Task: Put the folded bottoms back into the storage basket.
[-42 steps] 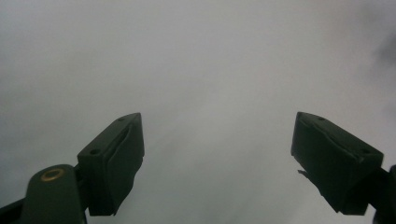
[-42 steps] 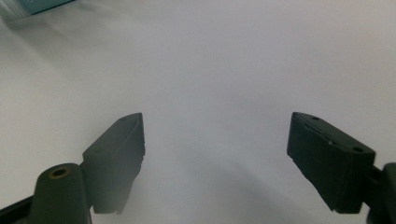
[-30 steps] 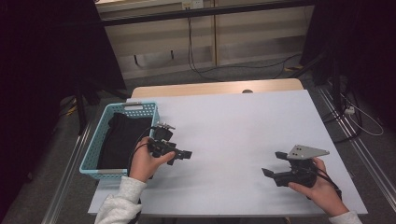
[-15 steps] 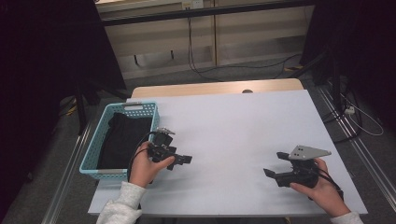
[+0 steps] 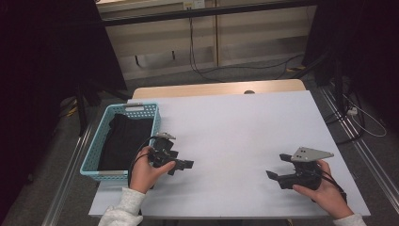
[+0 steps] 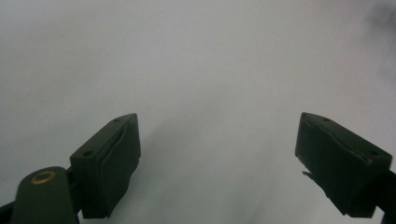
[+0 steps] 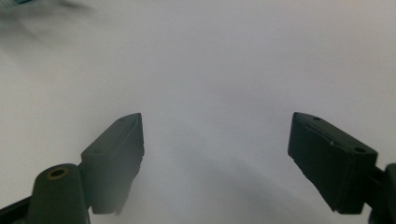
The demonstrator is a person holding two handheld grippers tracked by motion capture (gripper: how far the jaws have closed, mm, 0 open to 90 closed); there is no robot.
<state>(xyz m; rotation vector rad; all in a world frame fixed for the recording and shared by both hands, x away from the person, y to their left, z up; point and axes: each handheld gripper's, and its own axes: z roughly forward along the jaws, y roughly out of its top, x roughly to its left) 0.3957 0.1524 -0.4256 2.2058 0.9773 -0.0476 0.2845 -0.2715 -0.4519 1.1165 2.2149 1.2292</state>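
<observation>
Now we hold our left hand-held gripper point(image 5: 181, 165) wide open and empty beside the turquoise plastic basket point(image 5: 96, 143) of black cloth point(image 5: 122, 141). Our right hand-held gripper point(image 5: 277, 167), equally spread and empty, sits near the white surface point(image 5: 235, 132)'s front edge, bare room between them.

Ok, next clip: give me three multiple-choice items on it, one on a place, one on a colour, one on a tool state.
1. Where does the basket stand?
A. at the table's left edge
B. at the table's centre
C. at the right edge

2. What colour is the cloth in the basket?
A. white
B. black
C. red

3. How do the left tool and right tool stand?
A. both shut
B. one shut on cloth
C. both open

Key: 1 A, it sits beside the left hand; 2 B, dark fabric fills it; 3 C, jaws stand apart over bare table.
</observation>
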